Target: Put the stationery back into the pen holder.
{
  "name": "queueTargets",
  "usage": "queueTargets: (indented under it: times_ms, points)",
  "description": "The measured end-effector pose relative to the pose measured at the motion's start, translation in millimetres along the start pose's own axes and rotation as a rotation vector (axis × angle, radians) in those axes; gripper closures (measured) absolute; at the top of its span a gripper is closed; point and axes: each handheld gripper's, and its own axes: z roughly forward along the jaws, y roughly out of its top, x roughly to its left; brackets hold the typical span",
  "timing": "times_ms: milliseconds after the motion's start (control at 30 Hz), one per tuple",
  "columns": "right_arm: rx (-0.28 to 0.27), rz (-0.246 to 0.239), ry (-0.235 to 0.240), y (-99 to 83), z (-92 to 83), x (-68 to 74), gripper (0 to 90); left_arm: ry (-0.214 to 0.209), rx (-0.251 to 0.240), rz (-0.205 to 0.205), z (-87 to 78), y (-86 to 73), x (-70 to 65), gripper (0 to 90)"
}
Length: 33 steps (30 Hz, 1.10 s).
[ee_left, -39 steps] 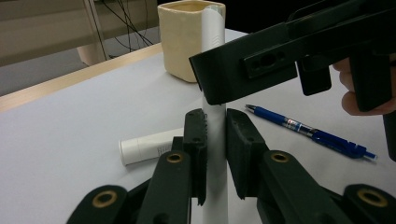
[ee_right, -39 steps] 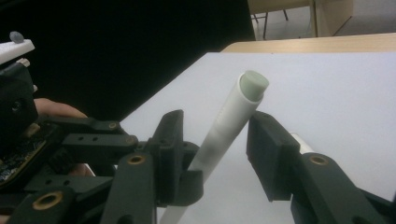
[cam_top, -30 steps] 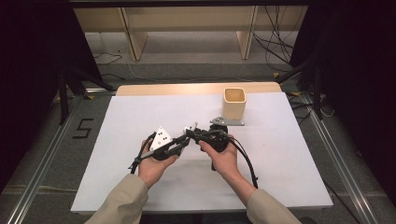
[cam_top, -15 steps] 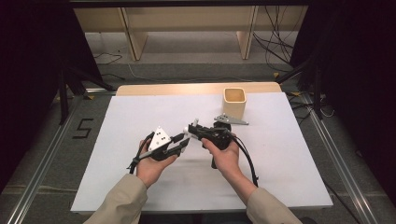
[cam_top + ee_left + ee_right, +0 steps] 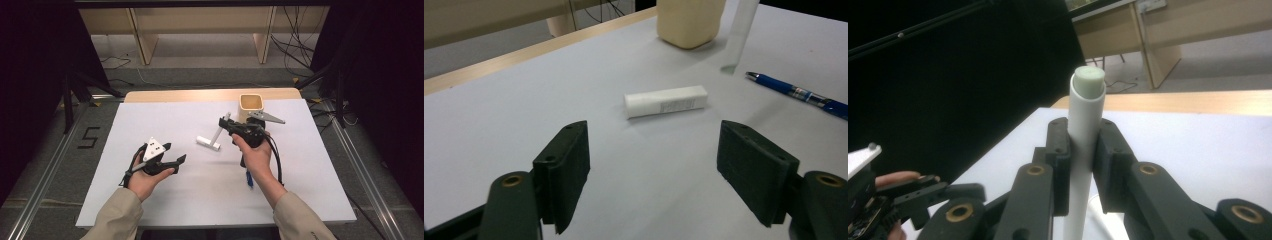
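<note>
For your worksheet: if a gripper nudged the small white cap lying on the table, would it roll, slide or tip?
The white cap looks flat-sided, almost square in section, so it would probably slide rather than roll. It lies on its long side on the table, so tipping seems unlikely. It looks small and probably light, so even a gentle push may skid it.

white table (image 5: 150, 120) with cap (image 5: 208, 142), blue pen (image 5: 248, 178) and beige cup (image 5: 251, 106)

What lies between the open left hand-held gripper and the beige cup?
In the left gripper view, a white cap lies on the table between the left hand-held gripper and the beige cup; otherwise bare tabletop.
</note>
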Motion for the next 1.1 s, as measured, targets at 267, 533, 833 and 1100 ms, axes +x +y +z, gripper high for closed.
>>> queueTargets:
  times_ms: [267, 533, 833, 1100]
  points:
    - [-0.031, -0.013, -0.053, 22.9, -7.7, -16.0, 78.9, 0.027, 0.018, -0.010, -8.3, -10.2, 13.9, 24.5]
    - [-0.049, -0.012, -0.092, 37.8, -11.2, -29.2, 78.9, 0.042, 0.023, -0.017, -9.0, -11.8, 18.3, 24.2]
    - [-0.056, 0.002, -0.124, 46.7, -12.2, -41.4, 78.9, 0.049, 0.029, -0.018, -8.4, -12.6, 19.6, 24.2]
    - [-0.067, 0.013, -0.143, 57.4, -12.9, -49.6, 78.9, 0.048, 0.032, -0.014, -7.4, -12.7, 19.0, 24.3]
